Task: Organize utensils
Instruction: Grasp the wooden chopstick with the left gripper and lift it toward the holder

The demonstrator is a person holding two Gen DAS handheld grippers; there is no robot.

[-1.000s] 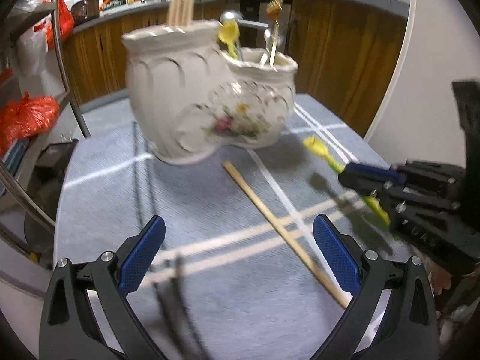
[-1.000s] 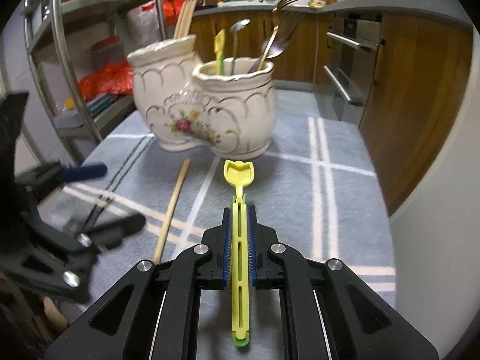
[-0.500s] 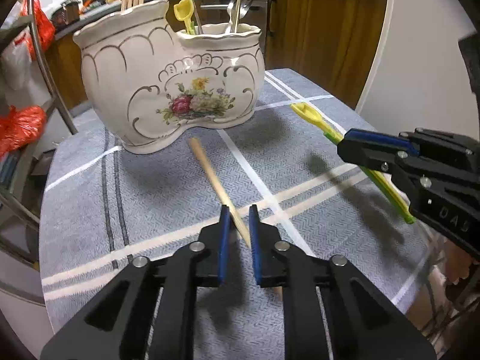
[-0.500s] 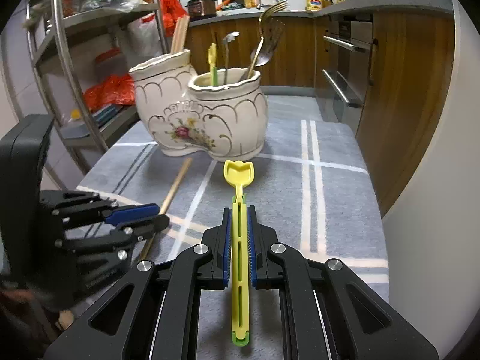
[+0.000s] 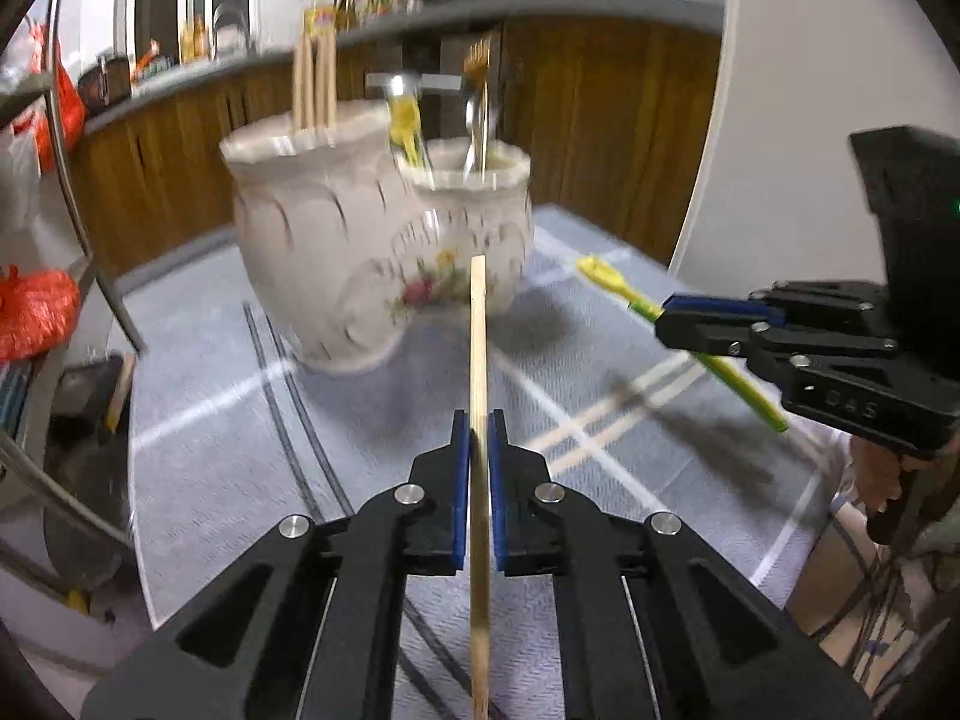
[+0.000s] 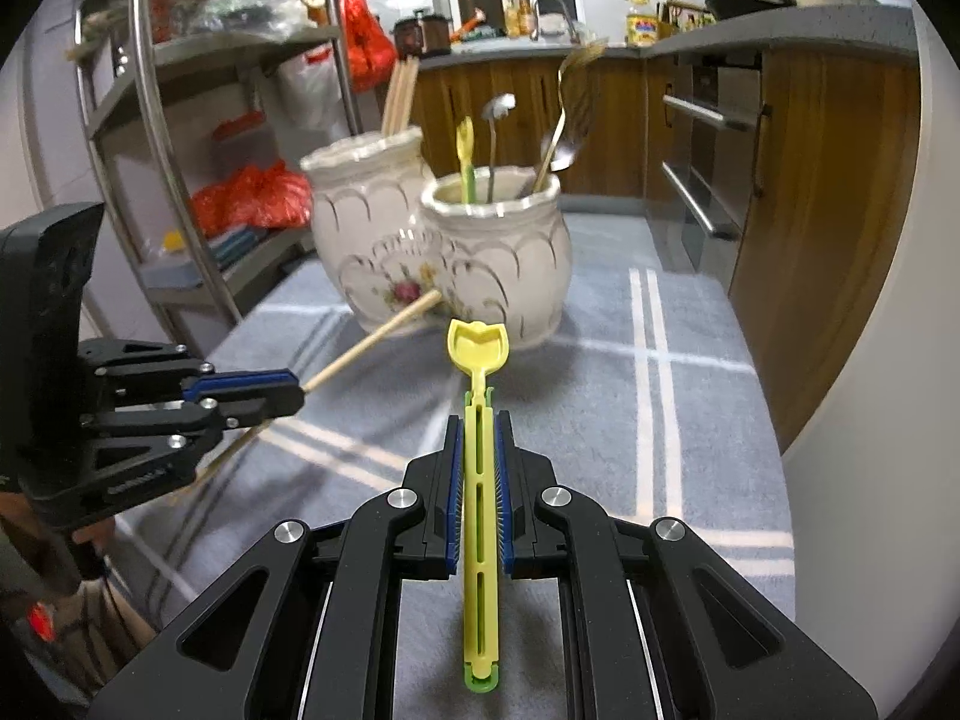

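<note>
LEFT WRIST VIEW
Left gripper (image 5: 479, 438): jaws closed on a chopstick, blue pads pressed to both its sides.
Chopstick (image 5: 478, 348): pale wood, clamped near its middle, lifted clear of the cloth; far end points at the holder, near end runs down past the frame's bottom edge.
Holder (image 5: 378, 234): cream ceramic, two joined pots with a flower motif, standing on the cloth ahead; blurred.
Left pot contents: upright chopsticks (image 5: 313, 84).
Right pot contents: a yellow utensil and metal cutlery (image 5: 477, 114); blur hides detail.
Right gripper (image 5: 708, 324): enters from the right, closed on a spoon.
Spoon (image 5: 606, 279): yellow-green plastic, held above the cloth, bowl end toward the holder.
Cloth (image 5: 240, 420): grey with white and dark stripes, covering the table.

RIGHT WRIST VIEW
Right gripper (image 6: 479, 438): jaws shut tight on the spoon's slotted handle.
Spoon (image 6: 478, 354): bowl sticks out ahead of the fingers, aimed at the right pot; handle tail reaches back between the jaws.
Holder (image 6: 444, 252): sharp here, just beyond the spoon's bowl.
Left pot contents: chopsticks (image 6: 401, 97), leaning slightly.
Right pot contents: a second yellow spoon (image 6: 465, 159), a steel ladle-like piece and gold cutlery (image 6: 561, 120).
Left gripper (image 6: 282, 393): at left, closed on the chopstick.
Chopstick (image 6: 375, 339): slants up from the jaws, tip close to the holder's front; touching or not cannot be told.
Rack (image 6: 156, 138): metal shelving behind, left.
Cloth (image 6: 600, 396): same striped grey.
</note>
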